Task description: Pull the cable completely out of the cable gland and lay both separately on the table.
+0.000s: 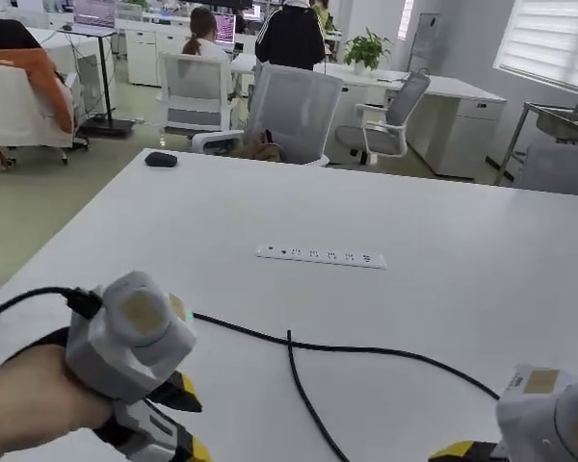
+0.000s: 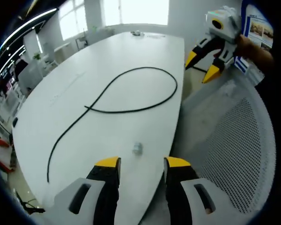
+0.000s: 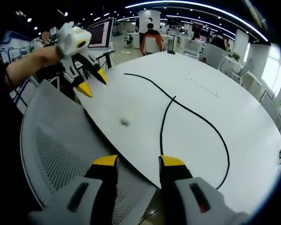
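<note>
Cable: the black cable (image 2: 131, 110) lies loose on the white counter (image 2: 107, 56). It makes one wide loop that crosses itself at the middle of the left gripper view, and I see nothing threaded on it.
Cable gland: the cable gland (image 3: 125, 122), a small pale piece too small to make out in detail, sits alone near the counter's edge. It is centre-left in the right gripper view, well apart from the cable.
Why so: I judge the two are already laid down separately, as the task asks. That is why I hold both tools off the counter's edge, above the mesh chair (image 3: 56, 150).
Left tongs: my left tongs (image 2: 143, 163), at the bottom of the left gripper view, stand apart with a clear gap, gripping and touching nothing. The gland shows just beyond the gap.
Right tongs: my right tongs (image 3: 138, 161), at the bottom of the right gripper view, are likewise spread and empty, over chair and counter edge.
Bystander: a power strip (image 1: 320, 256) lies at the centre of the head view, beyond the cable.
</note>
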`<state>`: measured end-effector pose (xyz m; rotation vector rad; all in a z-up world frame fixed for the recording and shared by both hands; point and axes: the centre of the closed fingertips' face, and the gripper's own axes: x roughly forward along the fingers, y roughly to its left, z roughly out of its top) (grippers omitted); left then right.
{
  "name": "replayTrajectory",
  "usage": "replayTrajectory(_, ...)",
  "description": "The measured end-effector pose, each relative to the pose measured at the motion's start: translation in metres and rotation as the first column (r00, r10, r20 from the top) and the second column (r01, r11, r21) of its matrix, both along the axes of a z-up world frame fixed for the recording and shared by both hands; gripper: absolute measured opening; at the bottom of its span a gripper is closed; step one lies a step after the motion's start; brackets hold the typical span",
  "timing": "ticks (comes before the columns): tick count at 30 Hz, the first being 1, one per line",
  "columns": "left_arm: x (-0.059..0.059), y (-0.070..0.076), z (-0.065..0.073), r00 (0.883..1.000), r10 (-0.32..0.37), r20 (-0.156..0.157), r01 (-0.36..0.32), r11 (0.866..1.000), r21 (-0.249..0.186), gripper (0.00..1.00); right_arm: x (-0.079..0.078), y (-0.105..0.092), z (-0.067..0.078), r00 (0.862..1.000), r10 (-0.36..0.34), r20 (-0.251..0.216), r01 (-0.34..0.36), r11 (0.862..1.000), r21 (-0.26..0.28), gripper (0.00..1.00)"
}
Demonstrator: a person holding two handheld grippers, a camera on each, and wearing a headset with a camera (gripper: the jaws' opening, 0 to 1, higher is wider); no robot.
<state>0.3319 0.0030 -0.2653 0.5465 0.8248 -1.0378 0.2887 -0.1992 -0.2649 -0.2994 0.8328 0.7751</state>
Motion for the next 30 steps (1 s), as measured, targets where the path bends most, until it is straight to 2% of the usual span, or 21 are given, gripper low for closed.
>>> replayTrajectory(1, -0.008, 0.005, 0.011, 1.000, 0.013, 0.002, -0.013, 0.999, -0.029, 0.37, -0.002, -0.002, -0.002, 1.000, -0.016, -0.019, 0.016, 1.000, 0.022, 0.35)
replayTrajectory(2, -0.013, 0.008, 0.018, 0.999, 0.047, -0.009, -0.048, 0.997, -0.065, 0.37, -0.003, -0.003, -0.002, 0.999, -0.022, -0.029, 0.023, 0.999, 0.034, 0.35)
replayTrajectory(3, -0.016, 0.012, 0.023, 0.997, 0.081, -0.017, -0.083, 0.992, -0.100, 0.38, -0.005, -0.005, -0.003, 0.998, -0.031, -0.048, 0.034, 0.998, 0.048, 0.35)
replayTrajectory(4, -0.020, 0.020, 0.028, 0.990, 0.133, -0.040, -0.137, 0.981, -0.135, 0.38, -0.006, -0.007, -0.004, 0.998, -0.034, -0.057, 0.037, 0.998, 0.052, 0.35)
replayTrajectory(5, -0.024, 0.025, 0.031, 0.987, 0.152, -0.049, -0.158, 0.976, -0.147, 0.37, -0.007, -0.008, -0.004, 0.997, -0.038, -0.065, 0.041, 0.998, 0.055, 0.36)
replayTrajectory(7, -0.027, 0.044, 0.034, 0.975, 0.222, -0.028, -0.223, 0.962, -0.155, 0.37, -0.009, -0.010, -0.005, 0.996, -0.047, -0.079, 0.051, 0.997, 0.061, 0.37)
replayTrajectory(8, -0.029, 0.054, 0.035, 0.968, 0.251, -0.006, -0.249, 0.957, -0.151, 0.38, -0.010, -0.011, -0.004, 0.995, -0.051, -0.085, 0.057, 0.996, 0.063, 0.37)
replayTrajectory(10, -0.032, 0.066, 0.035, 0.954, 0.301, 0.003, -0.296, 0.942, -0.156, 0.38, -0.011, -0.011, -0.004, 0.994, -0.061, -0.094, 0.067, 0.995, 0.071, 0.37)
replayTrajectory(12, -0.027, 0.084, 0.030, 0.922, 0.385, 0.048, -0.372, 0.912, -0.171, 0.40, -0.012, -0.011, -0.004, 0.993, -0.068, -0.101, 0.077, 0.994, 0.079, 0.38)
replayTrajectory(13, -0.024, 0.091, 0.029, 0.890, 0.453, 0.052, -0.434, 0.877, -0.206, 0.41, -0.012, -0.011, -0.005, 0.991, -0.073, -0.108, 0.082, 0.993, 0.081, 0.37)
replayTrajectory(15, -0.026, 0.097, 0.027, 0.860, 0.510, 0.034, -0.485, 0.835, -0.261, 0.43, -0.012, -0.008, -0.008, 0.989, -0.080, -0.121, 0.091, 0.992, 0.085, 0.38)
replayTrajectory(16, -0.027, 0.101, 0.025, 0.847, 0.530, 0.039, -0.502, 0.823, -0.265, 0.43, -0.013, -0.006, -0.010, 0.989, -0.079, -0.126, 0.091, 0.992, 0.087, 0.38)
replayTrajectory(17, -0.029, 0.110, 0.019, 0.832, 0.553, 0.056, -0.527, 0.817, -0.232, 0.43, -0.015, -0.003, -0.012, 0.988, -0.071, -0.135, 0.083, 0.993, 0.089, 0.39)
replayTrajectory(18, -0.030, 0.115, 0.014, 0.819, 0.571, 0.059, -0.549, 0.809, -0.211, 0.46, -0.016, -0.001, -0.014, 0.988, -0.065, -0.140, 0.078, 0.993, 0.087, 0.40)
replayTrajectory(19, -0.033, 0.117, 0.008, 0.815, 0.576, 0.058, -0.557, 0.808, -0.193, 0.47, -0.018, 0.000, -0.017, 0.988, -0.061, -0.145, 0.073, 0.994, 0.082, 0.40)
replayTrajectory(20, -0.034, 0.115, 0.006, 0.818, 0.572, 0.055, -0.553, 0.809, -0.199, 0.49, -0.019, 0.001, -0.019, 0.987, -0.060, -0.151, 0.072, 0.994, 0.078, 0.41)
replayTrajectory(26, -0.046, 0.107, -0.002, 0.810, 0.585, -0.022, -0.573, 0.785, -0.236, 0.50, -0.024, 0.001, -0.025, 0.983, -0.054, -0.173, 0.068, 0.995, 0.074, 0.42)
replayTrajectory(29, -0.047, 0.103, -0.002, 0.810, 0.585, -0.040, -0.575, 0.779, -0.248, 0.51, -0.024, -0.001, -0.025, 0.981, -0.065, -0.181, 0.081, 0.993, 0.082, 0.42)
replayTrajectory(30, -0.047, 0.101, -0.001, 0.808, 0.587, -0.049, -0.577, 0.773, -0.262, 0.52, -0.024, -0.001, -0.024, 0.981, -0.064, -0.182, 0.081, 0.993, 0.085, 0.42)
